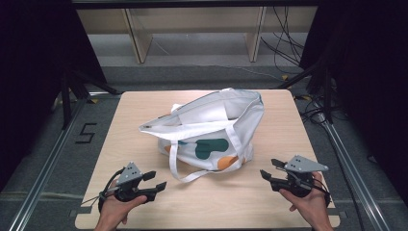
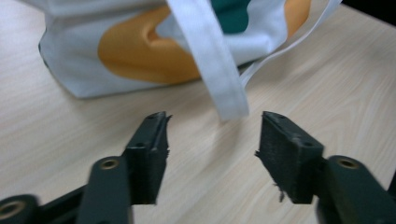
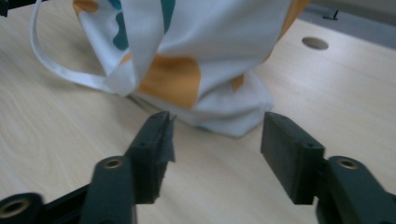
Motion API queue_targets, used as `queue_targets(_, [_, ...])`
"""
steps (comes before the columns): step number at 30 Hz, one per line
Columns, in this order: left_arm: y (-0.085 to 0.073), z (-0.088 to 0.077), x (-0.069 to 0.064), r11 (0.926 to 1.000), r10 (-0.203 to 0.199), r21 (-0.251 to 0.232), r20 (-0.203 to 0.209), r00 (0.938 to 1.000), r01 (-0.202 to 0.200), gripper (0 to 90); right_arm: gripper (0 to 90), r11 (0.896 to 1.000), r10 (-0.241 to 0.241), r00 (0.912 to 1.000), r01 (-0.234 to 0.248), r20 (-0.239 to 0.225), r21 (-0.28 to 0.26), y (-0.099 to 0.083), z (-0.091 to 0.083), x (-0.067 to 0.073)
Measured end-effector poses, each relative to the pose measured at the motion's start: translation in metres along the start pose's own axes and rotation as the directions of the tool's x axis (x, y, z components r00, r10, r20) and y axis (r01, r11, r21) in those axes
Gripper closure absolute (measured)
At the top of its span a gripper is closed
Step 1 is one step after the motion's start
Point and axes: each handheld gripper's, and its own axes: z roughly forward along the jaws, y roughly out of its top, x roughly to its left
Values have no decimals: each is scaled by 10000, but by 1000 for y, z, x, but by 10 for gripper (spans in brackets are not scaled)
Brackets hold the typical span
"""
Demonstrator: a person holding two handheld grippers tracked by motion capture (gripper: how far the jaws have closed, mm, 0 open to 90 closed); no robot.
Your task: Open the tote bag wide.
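Note:
A white tote bag (image 1: 211, 127) printed with green and orange shapes sits slumped at the middle of the wooden table (image 1: 269, 202), its mouth gaping toward the back right. One long strap (image 1: 185, 175) loops onto the tabletop in front of it. My left gripper (image 1: 156, 179) rests at the front left, open and empty, pointing at that strap. In the left gripper view the strap (image 2: 219, 70) ends just beyond the gripper (image 2: 212, 126). My right gripper (image 1: 268, 167) is held at the front right, open and empty. Its view shows the bag's corner (image 3: 224, 107) just ahead of the gripper (image 3: 217, 126).
A round hole (image 3: 315, 43) is cut in the tabletop past the bag. Metal rails (image 1: 45, 166) run along both sides of the table. A wooden shelf frame (image 1: 137, 41) stands behind it, with cables (image 1: 284, 43) on the floor at the back right.

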Motion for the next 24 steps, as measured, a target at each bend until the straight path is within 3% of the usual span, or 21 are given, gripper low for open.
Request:
queue_targets(1, [6,-2,1,9999,164,-32,24,9999,-164,475,479,9998,-148,9999,148,-7,-124,5,0,-1])
queue_targets(3, [14,-2,3,9994,296,-203,199,9994,-292,565,557,9999,-3,9999,1,-115,-166,16,-1,-1])
queue_targets(4, [18,-3,3,9991,314,-297,283,9991,-306,605,594,9988,-345,9991,336,-246,-343,23,0,-4])
queue_targets(6, [23,-4,4,9984,449,-346,323,9985,-438,697,679,9985,-439,9979,422,-483,-352,35,0,-2])
queue_targets(7, [32,-4,6,9963,765,-410,336,9965,-751,755,728,9954,-811,9957,787,-442,-547,43,2,-4])
queue_targets(11, [47,-3,9,9950,899,-487,480,9948,-875,846,825,9911,-1231,9912,1203,-480,-566,60,3,-5])
queue_targets(12, [56,-3,12,9944,955,-490,386,9947,-935,885,874,9846,-1615,9861,1584,-389,-736,74,5,-6])
queue_targets(16, [70,-2,19,9924,1138,-490,250,9932,-1125,895,900,9784,-1966,9801,1942,-282,-709,97,6,-6])
queue_targets(17, [80,0,22,9925,1134,-461,68,9935,-1130,895,900,9764,-2081,9776,2056,-324,-656,104,7,-6])
queue_targets(20, [98,4,29,9925,1090,-566,37,9940,-1087,894,900,9704,-2266,9738,2241,-182,-900,125,11,-5])
queue_targets(21, [105,5,31,9920,1117,-580,-88,9937,-1120,895,900,9632,-2512,9679,2491,-86,-1007,133,12,-6])
queue_targets(23, [118,7,37,9916,1113,-636,-198,9936,-1123,894,900,9658,-2403,9707,2384,-70,-1021,148,15,-5])
queue_targets(24, [118,7,37,9916,1113,-636,-198,9936,-1123,894,900,9622,-2543,9670,2512,-161,-1051,155,18,-5])
